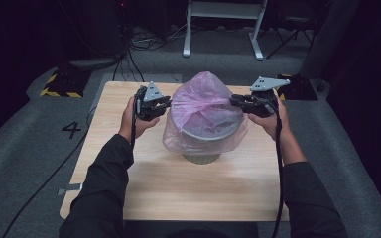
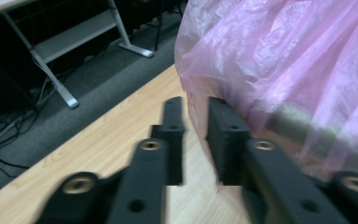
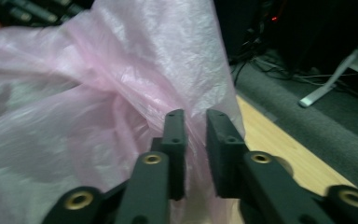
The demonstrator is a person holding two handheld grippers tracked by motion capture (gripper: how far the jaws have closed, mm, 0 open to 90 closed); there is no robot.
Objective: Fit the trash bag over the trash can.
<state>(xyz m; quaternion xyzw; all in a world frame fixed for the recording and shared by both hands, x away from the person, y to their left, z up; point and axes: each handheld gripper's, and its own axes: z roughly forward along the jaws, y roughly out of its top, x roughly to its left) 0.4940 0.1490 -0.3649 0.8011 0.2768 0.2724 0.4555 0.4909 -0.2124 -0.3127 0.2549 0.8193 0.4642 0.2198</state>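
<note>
Two hand-held grippers work a thin pink plastic bag (image 1: 204,106) that drapes over a grey bin (image 1: 202,141) standing near the middle of the tabletop (image 1: 178,188). The left hand-held gripper (image 1: 167,103) sits at the bag's left side and the right hand-held gripper (image 1: 234,100) at its right, each level with the bin's upper part. In the right gripper view the jaws are nearly pressed together with a fold of film running between them, so that one looks pinched on the bag; in the left gripper view the jaws are just as narrow and film lies at the gap, though blur makes the grip there less certain. To do this step well, I would keep both pinches firm on the film and move the two hands evenly, so the bag neither tears nor tips the light bin. Room is generous: bare wood lies toward the person and on both sides, while the far edge of the tabletop is near behind the bin.
</note>
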